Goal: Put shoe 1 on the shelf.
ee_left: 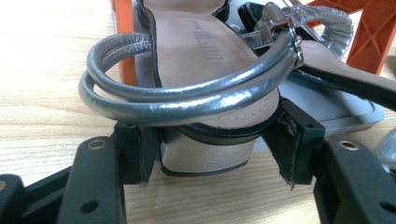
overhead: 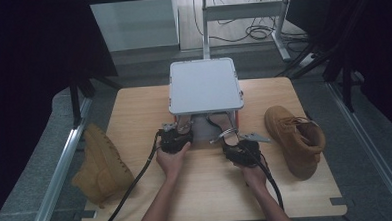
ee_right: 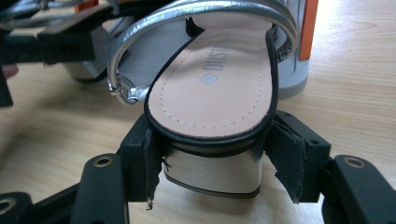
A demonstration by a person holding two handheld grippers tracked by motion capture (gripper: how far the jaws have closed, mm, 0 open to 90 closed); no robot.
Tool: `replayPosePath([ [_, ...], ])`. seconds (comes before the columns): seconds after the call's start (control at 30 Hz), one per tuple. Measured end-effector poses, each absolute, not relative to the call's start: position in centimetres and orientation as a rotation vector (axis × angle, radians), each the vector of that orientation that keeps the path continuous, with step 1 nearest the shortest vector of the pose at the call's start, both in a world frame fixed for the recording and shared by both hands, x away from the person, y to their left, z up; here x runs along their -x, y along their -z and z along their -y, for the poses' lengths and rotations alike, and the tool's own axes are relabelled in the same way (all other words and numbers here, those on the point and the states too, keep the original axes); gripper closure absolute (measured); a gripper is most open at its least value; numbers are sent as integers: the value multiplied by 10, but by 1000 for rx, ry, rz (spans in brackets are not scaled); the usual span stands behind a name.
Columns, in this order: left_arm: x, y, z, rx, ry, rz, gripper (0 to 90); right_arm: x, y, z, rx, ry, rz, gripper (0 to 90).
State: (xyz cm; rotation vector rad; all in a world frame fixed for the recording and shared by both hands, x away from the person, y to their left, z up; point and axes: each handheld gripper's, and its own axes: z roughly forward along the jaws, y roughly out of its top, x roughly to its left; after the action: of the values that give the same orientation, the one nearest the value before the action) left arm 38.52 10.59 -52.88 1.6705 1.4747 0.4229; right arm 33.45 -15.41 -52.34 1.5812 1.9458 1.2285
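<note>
L gripper (ee_left: 212, 163) clamps the left sandal (ee_left: 205, 60) heel; R gripper (ee_right: 212, 172) clamps the right sandal (ee_right: 215, 84) heel. Risk: glossy heels may slip, or straps (ee_left: 187, 93) snag the rack (overhead: 205, 85) w/ a pull.

Lab, black curtains (overhead: 26, 43), floor cables (overhead: 250, 30)

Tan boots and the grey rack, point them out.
Left tan boot (overhead: 102, 164), high view, its side.
Right tan boot (overhead: 295, 136), high view, its upper.
Grey rack (overhead: 205, 85), high view, its flat top.
</note>
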Motion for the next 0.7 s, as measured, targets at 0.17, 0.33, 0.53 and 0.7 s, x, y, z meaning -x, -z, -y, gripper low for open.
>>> replayPosePath([
  [0.17,-385,529,-106,-1674,-427,-1472,388,-346,524,153,-1635,-1283,-1891,390],
  [0.33,-385,529,-106,-1673,-423,-1474,388,-356,525,149,-1640,-1285,-1875,390],
  [0.53,-385,529,-106,-1671,-419,-1478,386,-367,527,144,-1653,-1295,-1824,392],
  [0.7,-385,529,-106,-1670,-415,-1479,385,-375,526,138,-1682,-1280,-1812,391],
])
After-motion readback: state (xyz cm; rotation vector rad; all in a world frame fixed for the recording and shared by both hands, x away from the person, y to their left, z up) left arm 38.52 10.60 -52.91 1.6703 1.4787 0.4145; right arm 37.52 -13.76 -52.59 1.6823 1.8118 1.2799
